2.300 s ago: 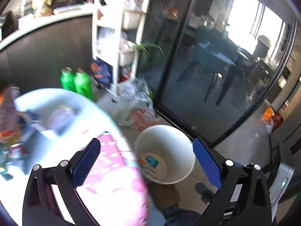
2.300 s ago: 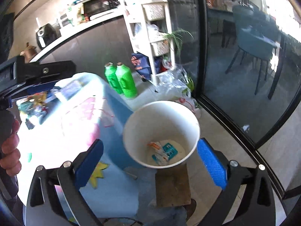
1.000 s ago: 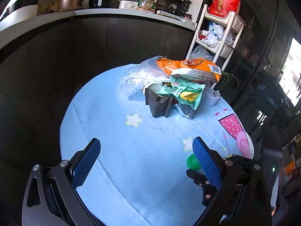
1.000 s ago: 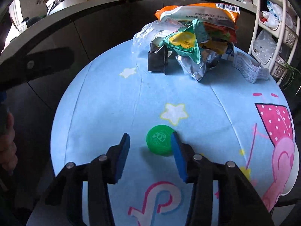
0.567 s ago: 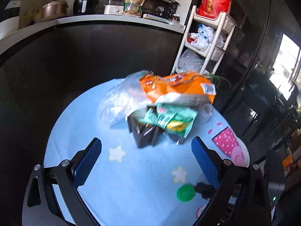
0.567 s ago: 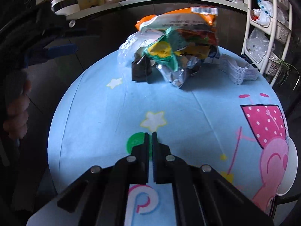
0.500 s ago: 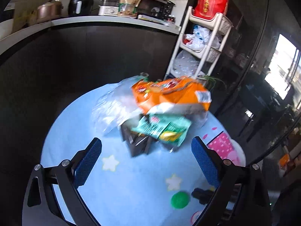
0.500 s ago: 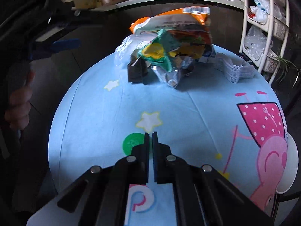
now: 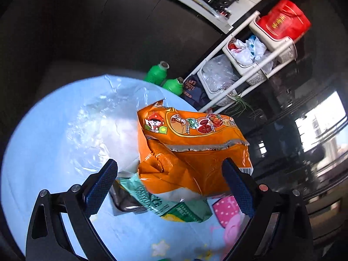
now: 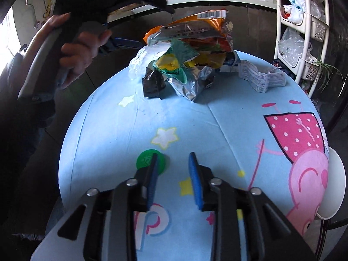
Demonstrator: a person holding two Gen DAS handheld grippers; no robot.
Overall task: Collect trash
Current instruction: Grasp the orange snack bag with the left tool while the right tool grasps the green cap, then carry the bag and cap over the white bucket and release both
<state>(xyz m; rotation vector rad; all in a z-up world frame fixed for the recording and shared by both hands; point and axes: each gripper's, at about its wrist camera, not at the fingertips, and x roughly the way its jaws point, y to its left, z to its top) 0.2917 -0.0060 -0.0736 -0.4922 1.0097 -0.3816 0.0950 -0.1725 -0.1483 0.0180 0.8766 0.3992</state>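
The step in hand is picking trash off the table point(image 10: 104, 130). The left gripper point(image 9: 171, 187) hangs wide open and empty over the pile's orange bag point(image 9: 191, 148), at 12 o'clock from the right gripper point(image 10: 171, 178). That one is part open and empty; the green cap point(image 10: 145, 159) lies at its 10 o'clock, behind its left finger. Next, probably: close on the bag. Counted: one cap, one orange bag, one green wrapper point(image 10: 174, 63), one paper strip point(image 10: 261, 78).

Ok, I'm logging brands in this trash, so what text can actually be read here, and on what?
"P": big pink-and-blue letter printed on the tablecloth, by the right fingers.
Orange snack bag: print and barcode too blurred to read.
Green packet: lettering too blurred.
Red bag: gold characters unreadable.
Leaflet: print too small.
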